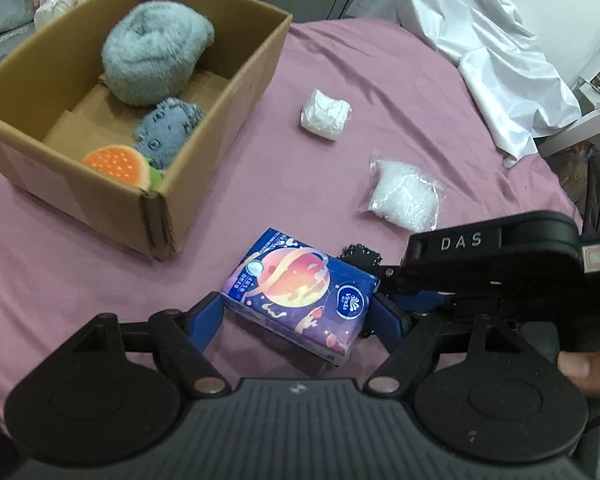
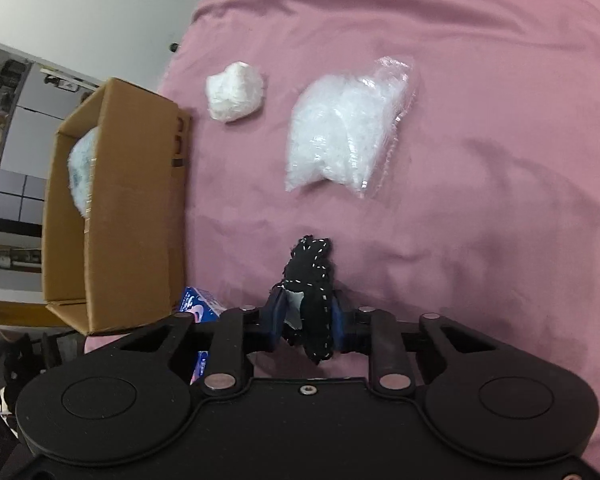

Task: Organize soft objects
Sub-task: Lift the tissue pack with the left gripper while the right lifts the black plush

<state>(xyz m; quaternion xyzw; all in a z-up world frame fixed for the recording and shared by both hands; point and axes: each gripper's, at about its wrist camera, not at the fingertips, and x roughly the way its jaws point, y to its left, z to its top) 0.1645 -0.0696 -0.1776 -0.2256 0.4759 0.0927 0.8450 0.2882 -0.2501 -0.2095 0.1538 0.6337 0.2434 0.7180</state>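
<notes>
Black knitted cloth (image 2: pixel 312 280) sits pinched in the right gripper (image 2: pixel 306 322), low over the pink surface (image 2: pixel 480 200), probably bound for the box (image 1: pixel 228 92). Left gripper (image 1: pixel 296 320) straddles the tissue pack (image 1: pixel 300 292), spread wide.

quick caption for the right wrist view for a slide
Right gripper shut on a black knitted piece over the pink cloth, with two white bundles and the cardboard box beyond.

Pink sheet (image 2: pixel 480 240), black white-flecked knit (image 2: pixel 312 276), brown box (image 1: pixel 204 184)
</notes>
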